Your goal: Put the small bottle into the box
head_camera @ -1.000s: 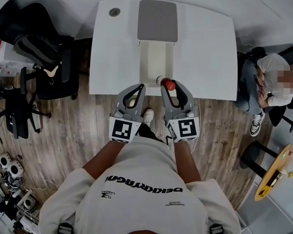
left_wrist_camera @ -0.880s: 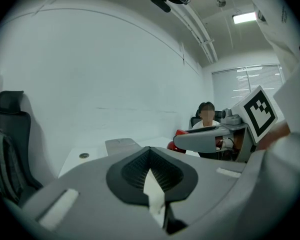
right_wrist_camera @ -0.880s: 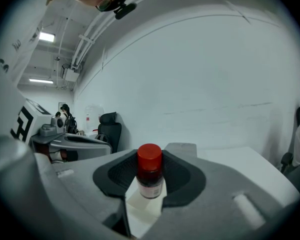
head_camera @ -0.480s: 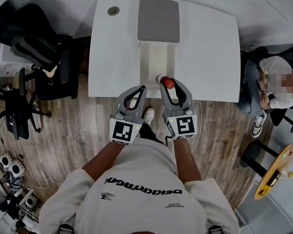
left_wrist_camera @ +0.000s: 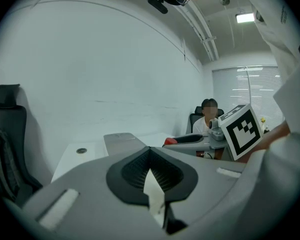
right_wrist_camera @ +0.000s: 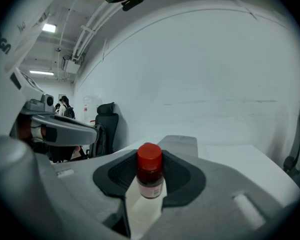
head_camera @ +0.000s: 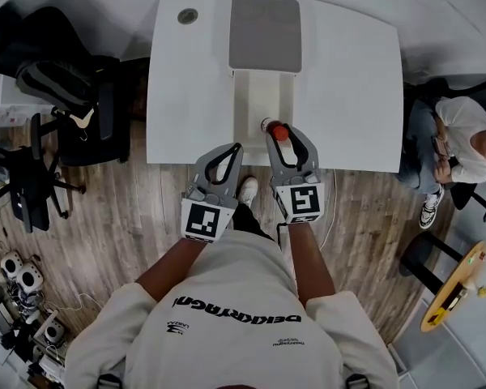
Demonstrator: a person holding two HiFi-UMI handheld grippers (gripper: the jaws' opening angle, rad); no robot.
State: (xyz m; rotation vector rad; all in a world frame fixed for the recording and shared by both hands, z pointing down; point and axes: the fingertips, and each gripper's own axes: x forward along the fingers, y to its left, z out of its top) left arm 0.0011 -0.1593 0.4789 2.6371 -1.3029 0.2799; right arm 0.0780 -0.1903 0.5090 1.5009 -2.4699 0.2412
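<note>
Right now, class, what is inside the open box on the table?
The box shows only bare white floor. Its near right corner is hidden by the small bottle held in the right gripper.

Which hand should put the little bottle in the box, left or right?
Right. The right gripper is gripping the small bottle just at the near end of the open box. The left gripper is shut with nothing in it.

The left gripper (left_wrist_camera: 150, 153) has its jaws closed together, empty. Beyond lies a white table (left_wrist_camera: 70, 163) with a grey lid (left_wrist_camera: 122, 141). At right, the right gripper (left_wrist_camera: 179, 141) carries a small bottle (left_wrist_camera: 170, 141), red cap showing, before a seated person (left_wrist_camera: 206, 123).
</note>
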